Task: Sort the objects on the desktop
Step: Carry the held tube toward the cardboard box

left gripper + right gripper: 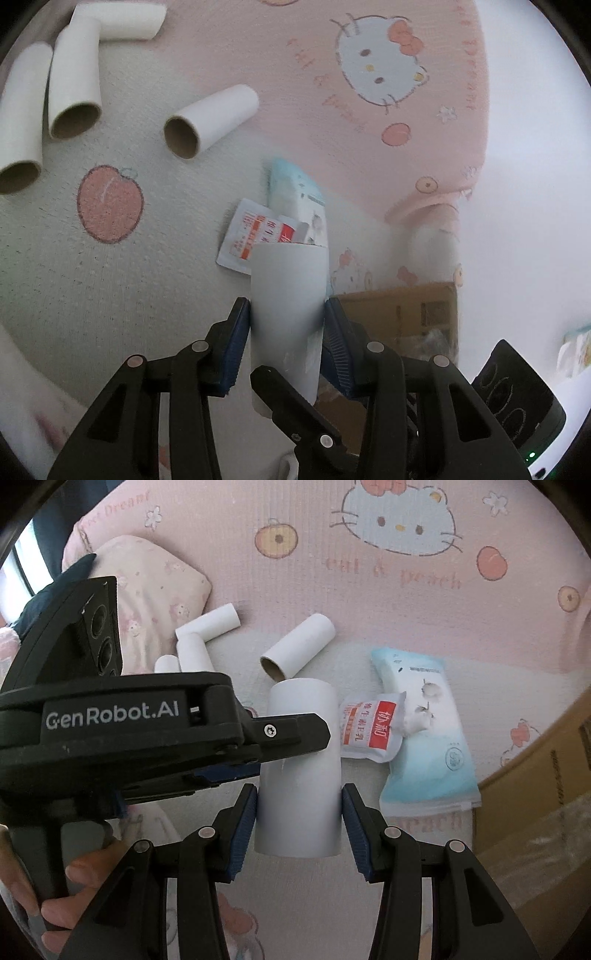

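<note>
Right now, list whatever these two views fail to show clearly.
- Cardboard box: right wrist view, cut off by the frame edge; contents blurred behind plastic.
- Red-and-white sachet: left wrist view, the held white tube hides part of it; print unreadable.
- Back tubes: right wrist view, the left gripper covers their near ends.

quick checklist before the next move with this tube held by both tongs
1. Left tongs pads against the held tube: ok.
2. Right tongs pads on the same tube: cannot tell, thin gaps show at each side.
3. Tube lifted off the blanket: ok.
4. Cardboard box close on the right: ok.
5. Box has room inside: cannot tell.
6. Loose tube, sachet and blue pack lie apart from the held tube: ok.
</note>
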`<state>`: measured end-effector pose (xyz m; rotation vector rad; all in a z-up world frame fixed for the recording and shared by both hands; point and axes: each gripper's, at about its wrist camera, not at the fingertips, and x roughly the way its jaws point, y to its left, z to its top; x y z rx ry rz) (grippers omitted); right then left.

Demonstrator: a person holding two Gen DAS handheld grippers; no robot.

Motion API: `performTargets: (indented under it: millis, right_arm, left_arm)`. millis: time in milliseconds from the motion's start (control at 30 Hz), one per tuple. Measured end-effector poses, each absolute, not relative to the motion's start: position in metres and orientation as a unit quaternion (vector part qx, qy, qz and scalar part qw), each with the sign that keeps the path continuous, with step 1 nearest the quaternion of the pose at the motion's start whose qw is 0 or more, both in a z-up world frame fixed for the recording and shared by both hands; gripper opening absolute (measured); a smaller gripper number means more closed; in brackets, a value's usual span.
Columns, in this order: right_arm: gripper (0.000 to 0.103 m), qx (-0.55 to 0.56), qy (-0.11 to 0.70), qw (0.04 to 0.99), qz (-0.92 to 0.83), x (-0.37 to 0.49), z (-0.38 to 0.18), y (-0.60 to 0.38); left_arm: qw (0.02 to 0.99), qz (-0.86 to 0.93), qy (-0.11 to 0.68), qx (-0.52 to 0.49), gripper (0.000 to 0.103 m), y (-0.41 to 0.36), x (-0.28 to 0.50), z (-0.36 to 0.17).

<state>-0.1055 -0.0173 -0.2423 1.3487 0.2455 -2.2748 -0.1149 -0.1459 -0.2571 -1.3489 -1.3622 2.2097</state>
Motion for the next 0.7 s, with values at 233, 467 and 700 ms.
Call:
performTargets:
  millis: [233,467,700]
  right_arm:
    - [0.044,0.473,0.074,0.25,-0.842,-0.084,-0.221,-0.001]
    - [0.044,0.437,0.054,0.247,-0.863,-0.065,-0.195,0.019]
    - [0.044,0.391,0.05,0.24,-0.887,-0.054,-0.161,0.046]
  left_arm:
    - [0.122,0.767,-0.434,-0.456,0.045,-0.133,-0.1,-0.224]
    - [0.12,0.785,-0.417,-0.443,0.045,-0.111,-0.088,-0.189]
    - [0.148,0.805,-0.388,-0.423,0.045,-0.076,-0.086,-0.145]
